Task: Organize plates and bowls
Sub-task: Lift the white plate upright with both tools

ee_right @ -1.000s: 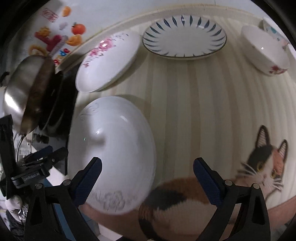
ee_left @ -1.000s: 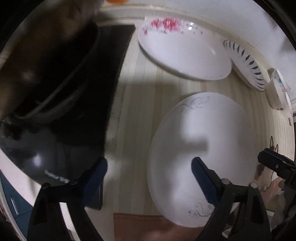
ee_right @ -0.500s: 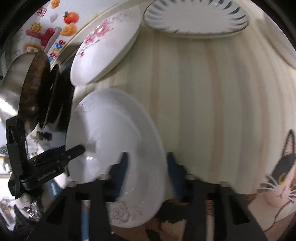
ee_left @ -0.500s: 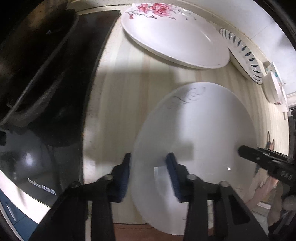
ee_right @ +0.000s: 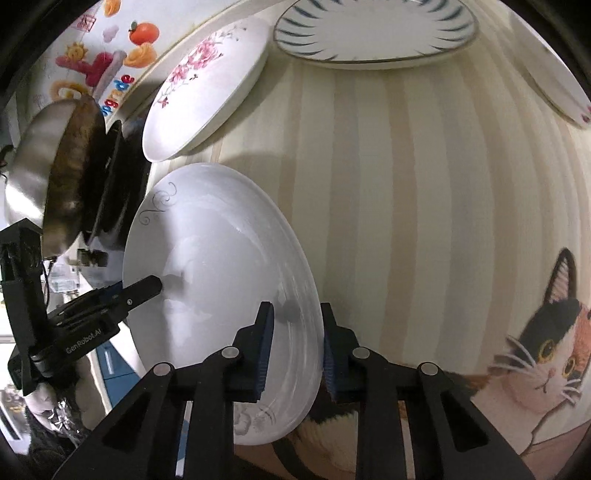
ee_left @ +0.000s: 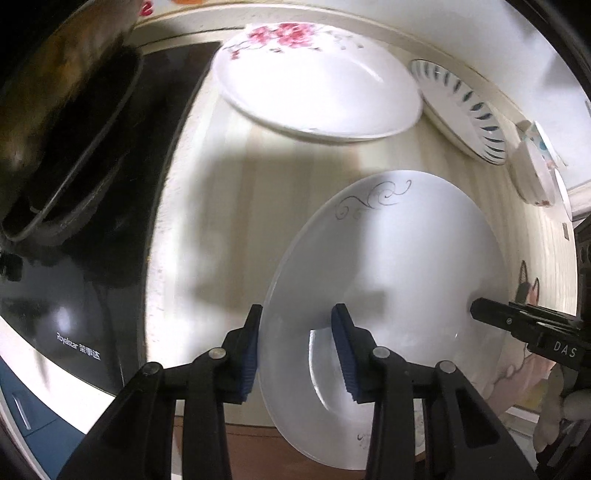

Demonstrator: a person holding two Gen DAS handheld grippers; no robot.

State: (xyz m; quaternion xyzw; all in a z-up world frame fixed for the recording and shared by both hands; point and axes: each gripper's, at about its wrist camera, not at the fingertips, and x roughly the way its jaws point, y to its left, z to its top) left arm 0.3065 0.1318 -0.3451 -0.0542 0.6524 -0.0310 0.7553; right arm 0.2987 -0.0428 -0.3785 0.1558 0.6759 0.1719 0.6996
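A: Left wrist view first. Left gripper (ee_left: 297, 350) closed on the near-left rim of the white plate (ee_left: 399, 266), one pad under, one over. Plate at 5 o'clock in frame, seemingly lifted off the striped mat (ee_left: 229, 206). Right gripper (ee_left: 480, 312) reaching in from 3 o'clock, tip on the opposite rim. Floral plate (ee_left: 314, 92) at 12, blue-dash plate (ee_left: 461, 107) at 2, hob (ee_left: 74, 295) at 9.

B: Right wrist view. Right gripper (ee_right: 295, 347) clamped across the plate (ee_right: 221, 266) edge at 6 o'clock. Left gripper (ee_right: 147, 288) on the far rim at 9. Floral plate (ee_right: 207, 88) at 11, blue-dash plate (ee_right: 373, 29) at 12.

A: Risks?

B: Glazed rim, narrow pads: likely slip if tilted. Uneven pull between grippers: twist, drop, chip. Wide swing: knock against the floral plate.
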